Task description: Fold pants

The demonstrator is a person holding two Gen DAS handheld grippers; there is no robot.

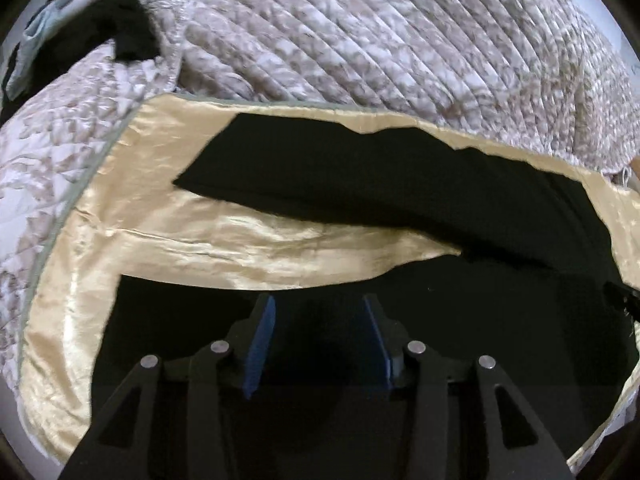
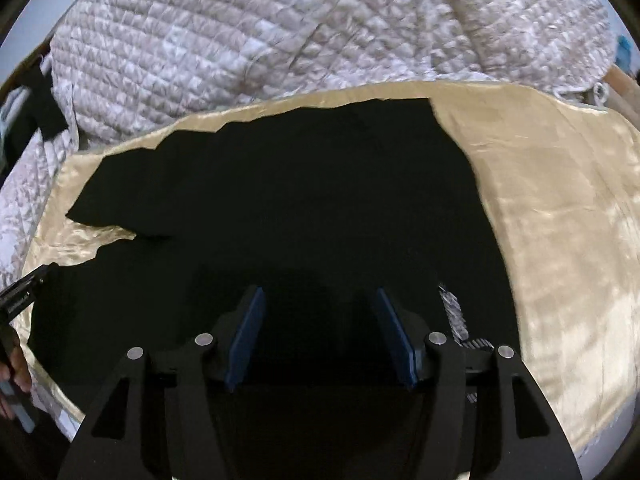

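Black pants (image 1: pixel 400 184) lie spread flat on a shiny cream satin cloth (image 1: pixel 248 240). In the left wrist view the two legs run apart, with a strip of cream cloth between them. My left gripper (image 1: pixel 320 304) is open and empty, just above the near leg. In the right wrist view the pants (image 2: pixel 300 200) fill the middle, their waist end toward the right. My right gripper (image 2: pixel 320 292) is open and empty over the dark fabric. A small white tag (image 2: pixel 454 312) shows beside its right finger. The left gripper's tip (image 2: pixel 36 276) shows at the far left edge.
A rumpled quilted grey-white bedspread (image 1: pixel 360 32) is heaped behind the cream cloth (image 2: pixel 560 220) and also fills the top of the right wrist view (image 2: pixel 280 32). Dark and pale blue clothes (image 1: pixel 92 24) lie at the back left. A hand (image 2: pixel 16 364) shows at the lower left.
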